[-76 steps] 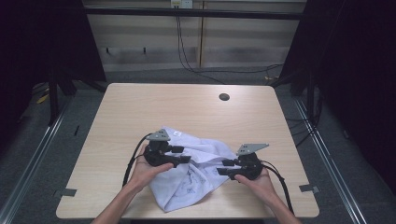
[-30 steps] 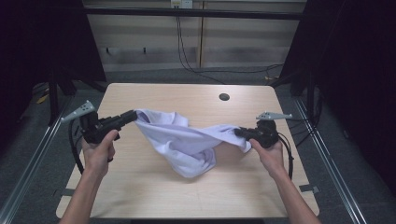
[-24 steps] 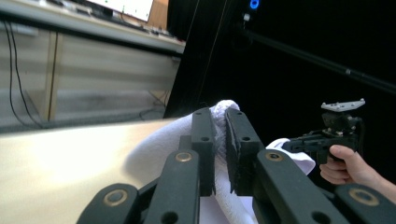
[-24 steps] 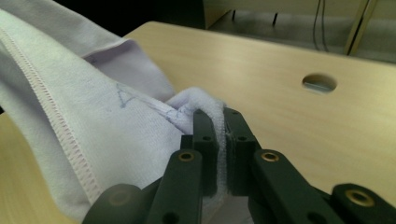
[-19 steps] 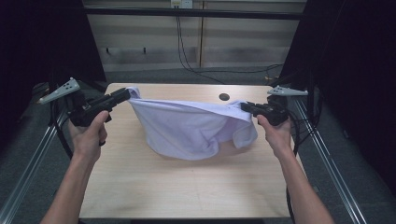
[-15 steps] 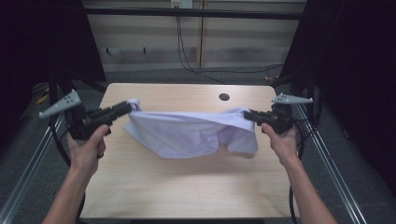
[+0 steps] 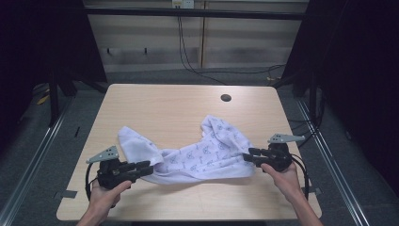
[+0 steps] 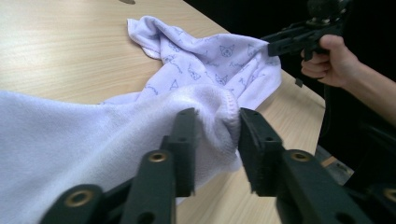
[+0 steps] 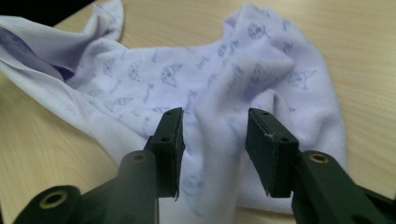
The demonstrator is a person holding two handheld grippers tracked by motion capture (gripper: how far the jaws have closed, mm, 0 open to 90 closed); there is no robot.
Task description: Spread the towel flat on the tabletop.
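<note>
A pale lilac cloth [image 7: 207, 150] printed with small animal faces lies crumpled across the near half of the wooden table [image 7: 164, 103]. At its left end, my left gripper [image 7: 149, 168] has a bunched hem pinched between its jaws; the left gripper view shows the cloth [image 8: 210, 60] squeezed in my left gripper [image 8: 217, 116]. My right gripper [image 7: 247, 155] is at the cloth's right end. In the right gripper view a soft fold of the cloth [image 9: 187, 79] rises between the jaws of my right gripper [image 9: 214, 114], which stand apart with gaps on both sides.
A small dark round hole [image 7: 226, 98] sits in the table near its far edge. Bare tabletop lies beyond the cloth. Metal frame rails and dark floor flank the table. In the left gripper view the other hand [image 8: 331, 60] holds its gripper at the table's edge.
The cloth, held stretched in the air between both grippers, has come down onto the table. Both hands have moved toward me and lower, and the right jaws have parted.
</note>
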